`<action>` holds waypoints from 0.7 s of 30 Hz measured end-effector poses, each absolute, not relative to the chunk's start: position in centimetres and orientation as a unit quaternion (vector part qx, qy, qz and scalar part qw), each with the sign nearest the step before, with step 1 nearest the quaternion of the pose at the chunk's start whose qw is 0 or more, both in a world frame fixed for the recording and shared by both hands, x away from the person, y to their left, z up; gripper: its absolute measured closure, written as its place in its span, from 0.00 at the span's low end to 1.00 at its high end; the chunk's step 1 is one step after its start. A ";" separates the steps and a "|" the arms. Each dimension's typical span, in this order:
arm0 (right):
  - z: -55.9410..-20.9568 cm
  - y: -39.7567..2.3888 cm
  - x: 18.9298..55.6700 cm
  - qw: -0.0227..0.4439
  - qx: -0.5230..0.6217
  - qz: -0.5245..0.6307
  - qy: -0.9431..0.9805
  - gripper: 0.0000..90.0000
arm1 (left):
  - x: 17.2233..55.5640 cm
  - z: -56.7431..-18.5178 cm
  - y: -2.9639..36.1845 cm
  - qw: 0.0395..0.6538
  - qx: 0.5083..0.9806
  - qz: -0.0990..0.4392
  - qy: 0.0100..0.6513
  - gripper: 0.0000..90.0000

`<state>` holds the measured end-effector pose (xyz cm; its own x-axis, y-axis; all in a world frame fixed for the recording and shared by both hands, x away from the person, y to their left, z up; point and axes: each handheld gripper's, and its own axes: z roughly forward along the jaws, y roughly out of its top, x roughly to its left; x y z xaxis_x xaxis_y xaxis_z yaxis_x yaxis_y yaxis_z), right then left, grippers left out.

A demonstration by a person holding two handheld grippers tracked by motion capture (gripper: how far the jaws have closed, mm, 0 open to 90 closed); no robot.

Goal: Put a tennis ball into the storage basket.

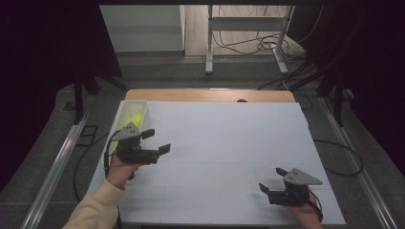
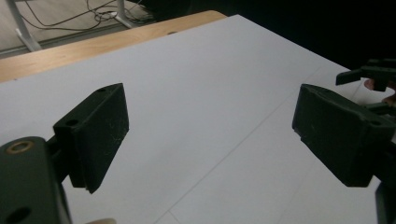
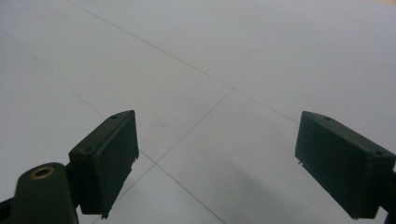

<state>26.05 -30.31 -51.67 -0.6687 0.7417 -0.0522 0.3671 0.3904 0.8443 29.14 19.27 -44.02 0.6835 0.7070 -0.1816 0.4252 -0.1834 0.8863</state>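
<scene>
At the bottom right of the high view, the right gripper (image 1: 271, 180) rests low over the white table (image 1: 229, 143), its jaws spread wide with nothing between them; in the right gripper view the black pads (image 3: 105, 161) frame only bare tabletop crossed by thin seam lines. To the left of centre, the left gripper (image 1: 155, 141) is held up in a hand (image 1: 120, 168) with a cream sleeve (image 1: 98, 205), jaws likewise spread and empty, pointing toward the right of the frame. In the left gripper view its pads (image 2: 95, 135) bracket blank white surface, with the other gripper just visible at the right edge.

Farther back, at the upper left corner of the table, stands a pale yellow bin (image 1: 125, 113) with a yellow-green ball (image 1: 137, 119) lying inside it. The bin sits just behind and to the upper left of the left gripper, well apart from the right one, so the left hand is plainly the nearer. The bin's long axis runs from near to far along the table's left edge. As the jaws now face away from it, reaching the ball would likely call for a turn back toward the upper left. Nothing stands between gripper and bin except the bin's own wall. Beyond the table's wooden far edge (image 1: 210, 95), cables and a white frame sit on the floor.
</scene>
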 end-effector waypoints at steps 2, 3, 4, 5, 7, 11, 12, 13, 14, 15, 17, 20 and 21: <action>-51.7 -30.3 26.1 0.216 0.343 0.433 0.805 0.15 | 28.7 -44.4 19.0 0.515 0.760 0.135 0.372 0.13; -51.7 -30.3 26.0 0.215 0.343 0.434 0.805 0.15 | 28.5 -44.7 18.9 0.513 0.763 0.133 0.370 0.13; -51.6 -30.3 26.0 0.216 0.342 0.433 0.806 0.15 | 28.2 -45.1 18.6 0.510 0.766 0.133 0.368 0.13; -51.6 -30.2 26.0 0.215 0.341 0.434 0.805 0.15 | 27.9 -45.3 18.5 0.506 0.769 0.133 0.367 0.13; -51.7 -30.2 26.0 0.215 0.340 0.434 0.806 0.15 | 27.5 -45.8 18.2 0.501 0.774 0.134 0.363 0.13; -51.7 -30.1 26.0 0.214 0.341 0.434 0.806 0.15 | 26.8 -46.8 18.0 0.496 0.779 0.129 0.361 0.13; -51.7 -30.1 26.0 0.213 0.341 0.435 0.806 0.15 | 26.6 -47.1 18.0 0.494 0.781 0.127 0.361 0.13; -51.7 -30.1 26.0 0.212 0.340 0.438 0.805 0.15 | 26.4 -47.4 17.9 0.494 0.782 0.126 0.360 0.13; -51.6 -30.1 26.0 0.212 0.338 0.439 0.805 0.15 | 26.2 -47.7 17.9 0.492 0.783 0.124 0.359 0.13; -51.6 -30.1 26.0 0.212 0.337 0.440 0.805 0.15 | 26.0 -48.0 17.9 0.489 0.785 0.124 0.358 0.13; -51.6 -30.1 26.0 0.212 0.336 0.439 0.806 0.15 | 25.7 -48.5 17.9 0.486 0.787 0.123 0.359 0.13; -51.6 -30.0 26.0 0.213 0.334 0.440 0.806 0.15 | 25.1 -49.1 18.1 0.484 0.786 0.123 0.364 0.13; -51.6 -30.0 26.0 0.213 0.334 0.440 0.806 0.15 | 25.1 -49.1 18.1 0.484 0.786 0.123 0.364 0.12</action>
<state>25.98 -30.01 -51.56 -0.6858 0.7261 -0.0494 0.3517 0.3901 0.8510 25.14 18.06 -49.13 0.7042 0.6918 -0.1596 0.4534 -0.2653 0.8509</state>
